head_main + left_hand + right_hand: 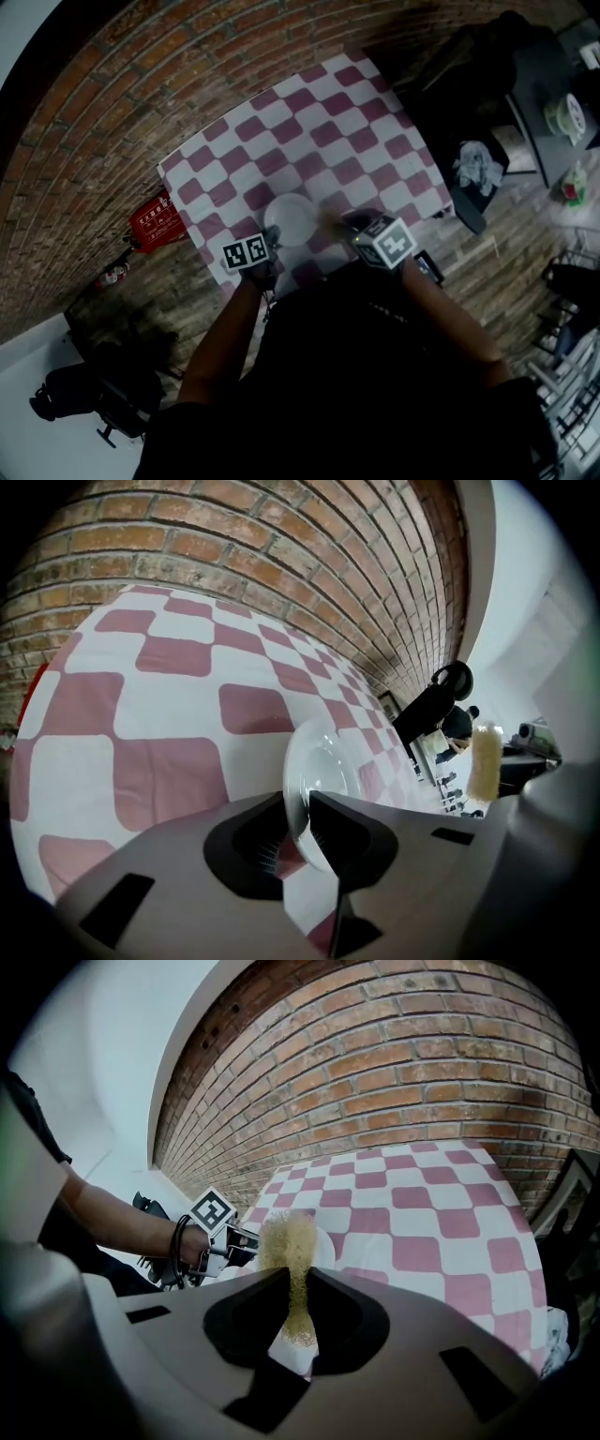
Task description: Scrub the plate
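Stood over a bench (375, 103) draped in a pink-and-white chequered cloth (281, 141), its far edge set against a red brick wall (187, 66). Saw wooden plank floor (178, 291) around it, with a red crate (157, 220) down on that floor just beside the bench's left edge, and a dark chair (94, 398) further off against a white wall. Found the white plate (290, 218) over the cloth close to the near edge, roughly midway along it. Had the left gripper (302, 822) at the plate's rim, fingers slightly apart with the rim between them. Had the right gripper (298, 1307) just beside the plate, fingers clamped on a yellowish sponge (289, 1246). Noted a crumpled pale rag (476, 164) lying on dark furniture beyond the bench's right edge.
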`<state>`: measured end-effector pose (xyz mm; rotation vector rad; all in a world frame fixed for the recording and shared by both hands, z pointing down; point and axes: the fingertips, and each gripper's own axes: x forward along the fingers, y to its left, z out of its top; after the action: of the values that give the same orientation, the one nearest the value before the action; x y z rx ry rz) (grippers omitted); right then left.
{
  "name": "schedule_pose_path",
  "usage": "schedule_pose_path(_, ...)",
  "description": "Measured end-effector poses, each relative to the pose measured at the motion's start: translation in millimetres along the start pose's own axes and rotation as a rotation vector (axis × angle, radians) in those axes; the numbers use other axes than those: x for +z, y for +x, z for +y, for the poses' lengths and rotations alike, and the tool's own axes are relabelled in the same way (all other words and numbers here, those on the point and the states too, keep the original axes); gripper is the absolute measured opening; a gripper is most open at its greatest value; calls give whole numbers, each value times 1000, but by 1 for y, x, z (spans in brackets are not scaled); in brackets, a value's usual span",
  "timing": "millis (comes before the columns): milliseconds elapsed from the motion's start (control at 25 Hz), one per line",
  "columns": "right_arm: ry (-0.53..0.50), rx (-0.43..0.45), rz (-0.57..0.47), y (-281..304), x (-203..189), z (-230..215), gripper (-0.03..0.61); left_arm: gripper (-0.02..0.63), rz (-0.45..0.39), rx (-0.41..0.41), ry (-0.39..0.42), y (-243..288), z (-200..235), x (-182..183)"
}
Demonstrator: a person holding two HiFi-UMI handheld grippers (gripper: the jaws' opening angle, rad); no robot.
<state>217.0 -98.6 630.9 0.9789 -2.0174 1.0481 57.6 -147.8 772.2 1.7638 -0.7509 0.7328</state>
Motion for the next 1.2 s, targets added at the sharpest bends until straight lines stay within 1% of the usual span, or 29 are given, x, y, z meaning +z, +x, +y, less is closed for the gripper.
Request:
schedule_pose_path(200,-3,3,-4,-2,-1,2,52,101,33,75,44,5,12,-2)
schedule_pose_path(320,-6,4,-13,-4,0,4,52,144,54,110,87,8,16,-4)
schedule_pose_path(360,-7,1,-15,-4,0,5,52,146,58,118,104,9,16,-4)
schedule_pose_path(480,-10,-8,-18,-5,-1,7,52,180,56,128,134,9,12,-5)
schedule_pose_path(640,-12,-9,-30,-8,0,15,52,204,26,122,127,0,9,-5)
schedule_pose_path(800,-27,-20,-65,-10,7,30,52,204,-13,124,165,-20,6,-5)
schedule_pose_path(960,-47,-30,-96,-5,11,54,52,199,-59,109,236,-50,-2,-3)
schedule_pose_path(1200,-70,-25,-149,3,24,105,52,66,-203,51,311,-111,-24,11)
